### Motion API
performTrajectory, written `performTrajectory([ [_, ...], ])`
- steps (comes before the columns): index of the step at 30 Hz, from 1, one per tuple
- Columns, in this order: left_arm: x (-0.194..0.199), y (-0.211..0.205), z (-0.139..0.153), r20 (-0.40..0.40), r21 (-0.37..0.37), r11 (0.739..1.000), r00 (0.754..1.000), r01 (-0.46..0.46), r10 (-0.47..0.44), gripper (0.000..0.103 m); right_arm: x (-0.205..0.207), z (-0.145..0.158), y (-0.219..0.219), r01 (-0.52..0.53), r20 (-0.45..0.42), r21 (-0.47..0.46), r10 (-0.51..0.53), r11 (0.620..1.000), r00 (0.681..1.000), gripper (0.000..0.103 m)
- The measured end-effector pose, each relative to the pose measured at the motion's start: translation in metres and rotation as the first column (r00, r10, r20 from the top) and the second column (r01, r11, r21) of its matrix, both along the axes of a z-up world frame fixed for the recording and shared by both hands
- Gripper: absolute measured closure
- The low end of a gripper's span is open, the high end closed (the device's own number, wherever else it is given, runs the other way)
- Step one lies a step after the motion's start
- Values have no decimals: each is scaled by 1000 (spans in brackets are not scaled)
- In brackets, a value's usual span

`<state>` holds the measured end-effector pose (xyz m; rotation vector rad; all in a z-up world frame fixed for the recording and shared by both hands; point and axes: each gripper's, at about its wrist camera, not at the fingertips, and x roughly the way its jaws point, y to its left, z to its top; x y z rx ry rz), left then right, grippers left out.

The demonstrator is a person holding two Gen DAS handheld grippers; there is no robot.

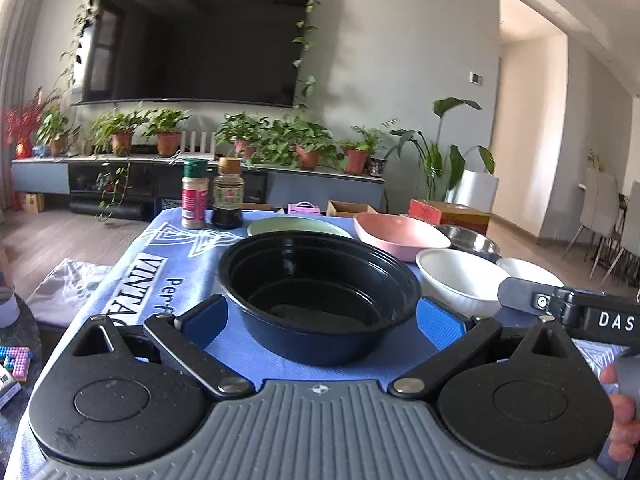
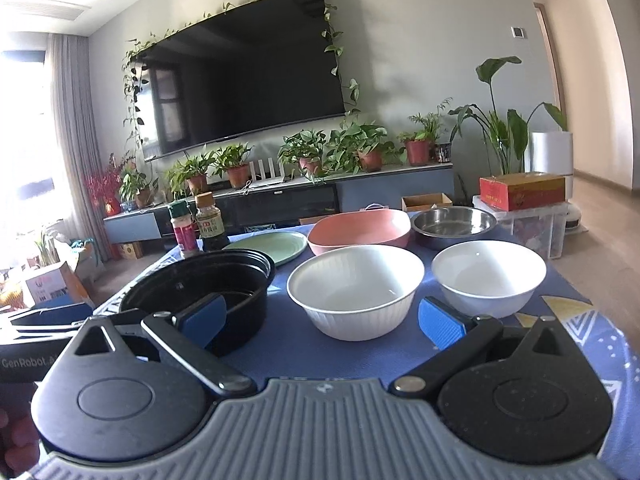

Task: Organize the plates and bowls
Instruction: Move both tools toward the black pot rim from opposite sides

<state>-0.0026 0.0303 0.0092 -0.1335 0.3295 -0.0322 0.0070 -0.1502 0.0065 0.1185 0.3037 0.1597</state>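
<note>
- Black bowl (image 1: 318, 294) sits on the blue-clothed tabletop (image 1: 132, 276), between the left gripper's (image 1: 320, 320) wide-open jaws, untouched.
- Ribbed white bowl (image 2: 355, 290) stands ahead of the right gripper (image 2: 322, 322), jaws spread, empty.
- Smooth white bowl (image 2: 489, 276) at its 1 o'clock.
- Green plate (image 2: 268, 249), pink bowl (image 2: 360, 230), steel bowl (image 2: 454, 226) line the far edge.

Both wrist cameras sit low over the near tabletop (image 1: 256, 360), facing the far TV (image 1: 192, 40) wall. The left looks closely across the black bowl (image 1: 318, 292), the right across the white bowl (image 2: 356, 292). Both show both bowls.
</note>
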Motion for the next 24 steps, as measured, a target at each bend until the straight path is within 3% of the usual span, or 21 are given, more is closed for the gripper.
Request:
performTrajectory([
  [5, 7, 14, -1, -28, -44, 998, 999, -35, 33, 10, 5, 0, 8, -28, -13, 41, 28, 999, 1000, 0],
  [12, 10, 29, 1, -31, -79, 993, 995, -92, 89, 11, 5, 2, 25, -81, -17, 54, 82, 995, 996, 0],
  [16, 18, 37, -3, -61, -116, 986, 992, -118, 111, 22, 13, -1, 27, -89, -50, 99, 94, 991, 994, 0],
  [21, 27, 47, -4, -87, -159, 974, 985, -161, 148, 28, 24, -3, 27, -103, -83, 210, 123, 972, 989, 0],
  [24, 35, 48, -5, -105, -172, 973, 985, -153, 137, 35, 30, -1, 31, -105, -88, 223, 127, 969, 988, 0],
])
